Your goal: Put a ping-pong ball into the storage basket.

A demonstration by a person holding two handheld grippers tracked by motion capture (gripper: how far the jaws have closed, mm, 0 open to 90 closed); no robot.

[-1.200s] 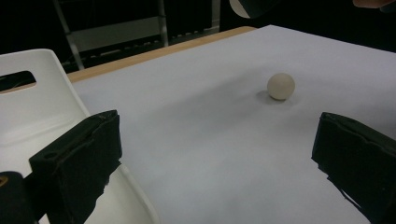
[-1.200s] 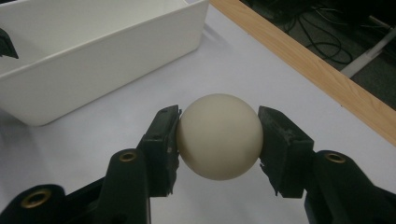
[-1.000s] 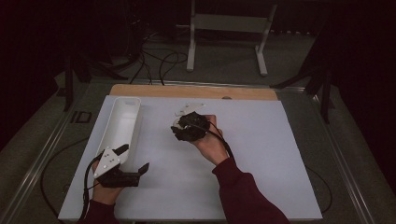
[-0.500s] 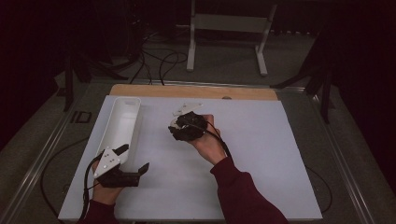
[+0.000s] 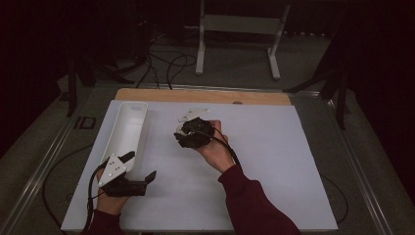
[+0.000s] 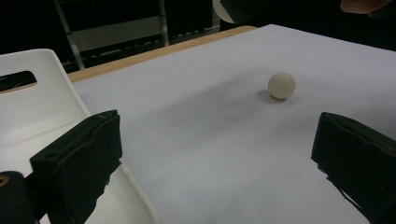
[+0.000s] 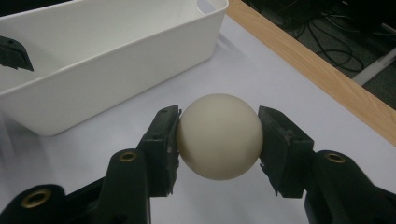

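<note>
Nearest my side of the surface (image 5: 274, 161), I kept the left hand-held gripper (image 5: 142, 169) idle with its jaws spread wide and nothing between them, beside the near end of the white tray (image 5: 128, 128). Farther on, near the middle of the surface, the right hand-held gripper (image 7: 218, 135) was clenched on the ball (image 7: 219, 136), one pad pressing each side at about its widest line; from the left gripper view the ball (image 6: 281, 85) appeared to rest on the white sheet with its shadow directly under it. I judged the step in hand to be lifting the ball and carrying it to the tray, which lay just beyond and to the left of it in the high view. To do it well, I would keep the pads level across the ball's middle, since a smooth round body can squirt out of a grip placed high or low, then lift straight, clear the tray wall and release low over the floor so it does not bounce out. The ball looked cream-white, matt, plain and unmarked.
</note>
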